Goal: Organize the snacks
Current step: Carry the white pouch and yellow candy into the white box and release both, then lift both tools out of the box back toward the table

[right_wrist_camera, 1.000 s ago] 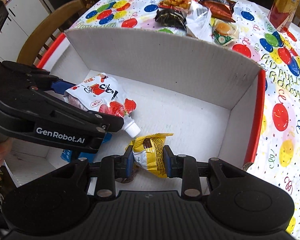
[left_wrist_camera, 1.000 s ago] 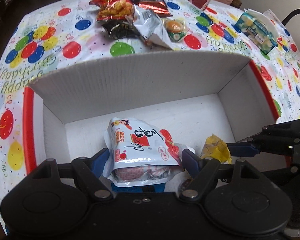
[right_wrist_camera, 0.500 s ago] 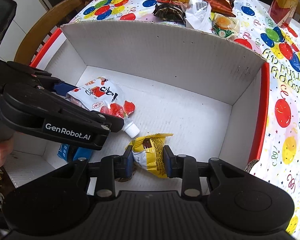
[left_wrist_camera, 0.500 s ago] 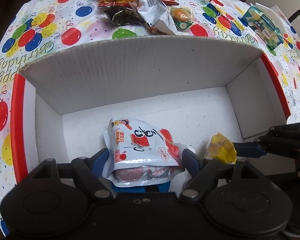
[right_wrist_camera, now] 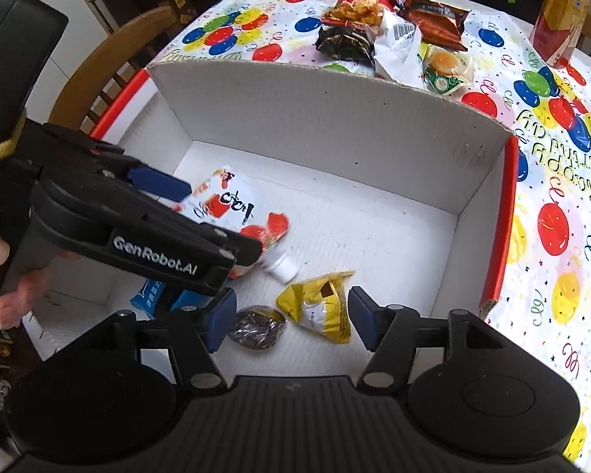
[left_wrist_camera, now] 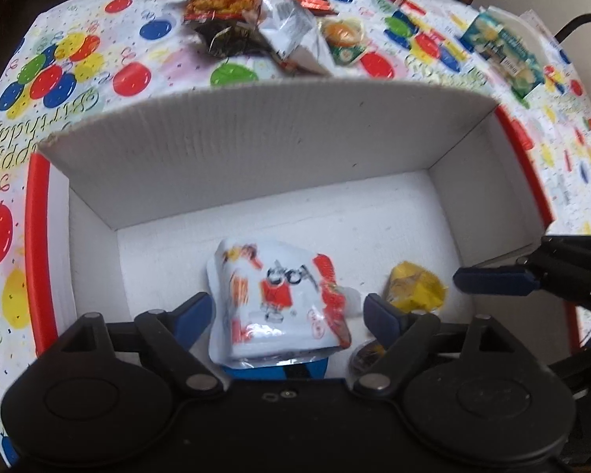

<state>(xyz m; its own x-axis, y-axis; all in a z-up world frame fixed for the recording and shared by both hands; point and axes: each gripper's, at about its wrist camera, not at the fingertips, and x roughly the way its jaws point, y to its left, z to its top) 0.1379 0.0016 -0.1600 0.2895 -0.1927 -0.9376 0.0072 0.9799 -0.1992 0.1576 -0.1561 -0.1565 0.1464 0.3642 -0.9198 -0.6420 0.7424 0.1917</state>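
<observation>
1. Both claws have sprung apart since the earlier frame — the left claw [left_wrist_camera: 285,309] released the pouch [left_wrist_camera: 279,303], the right claw [right_wrist_camera: 291,319] the yellow packet [right_wrist_camera: 321,309].
2. Glossy white pouch lies flat on the box [right_wrist_camera: 335,126] floor, white cap [right_wrist_camera: 281,266] toward the packet.
3. Crinkled packet rests by the near wall, just beside a dark snack [right_wrist_camera: 256,327].
4. Corrugated white walls, red rims — far floor bare.
5. More snacks [right_wrist_camera: 374,27] lie on the bench [right_wrist_camera: 551,197] beyond.
</observation>
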